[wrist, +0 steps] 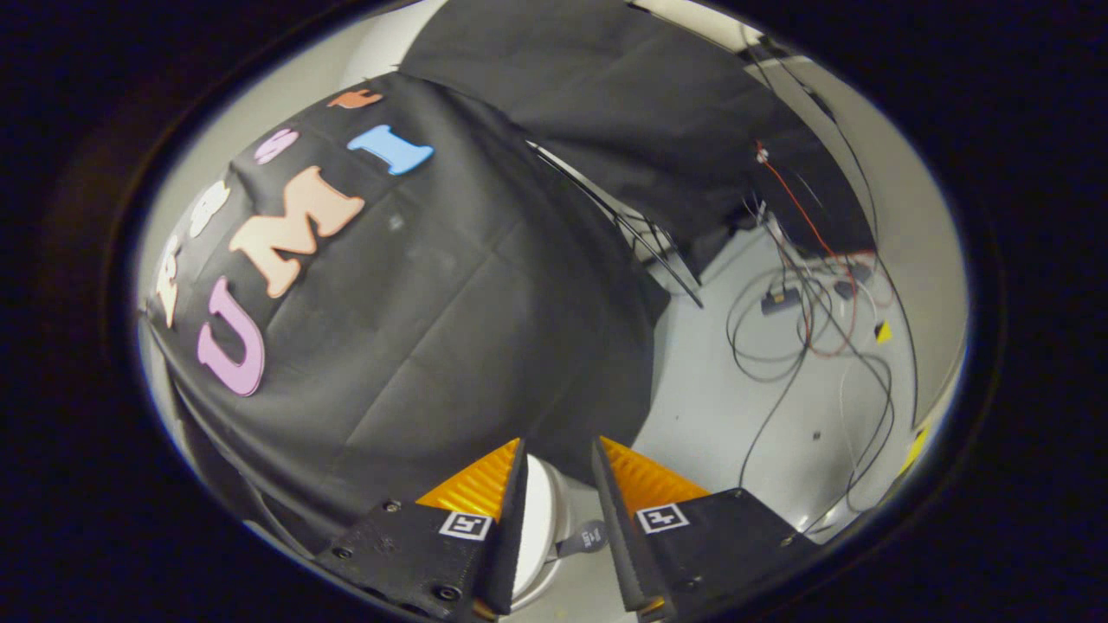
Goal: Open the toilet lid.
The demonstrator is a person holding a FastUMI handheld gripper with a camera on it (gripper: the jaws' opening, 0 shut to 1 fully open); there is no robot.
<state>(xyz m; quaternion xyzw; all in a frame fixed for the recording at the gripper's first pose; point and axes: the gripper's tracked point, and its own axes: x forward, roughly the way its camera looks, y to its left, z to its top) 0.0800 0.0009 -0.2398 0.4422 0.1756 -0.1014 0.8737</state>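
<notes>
Black cloth wall fills the bkgd w/ loose cables (805, 320) on the pale floor (710, 407), and the gripper (558, 472), fingers narrowly apart & holding nothing, has the white toilet lid (541, 528) low between them, close underneath.

Black cloth (450, 285) hangs ahead of me as the booth wall. Beside it lies pale floor (701, 407), strewn with tangled cables (805, 320).
</notes>
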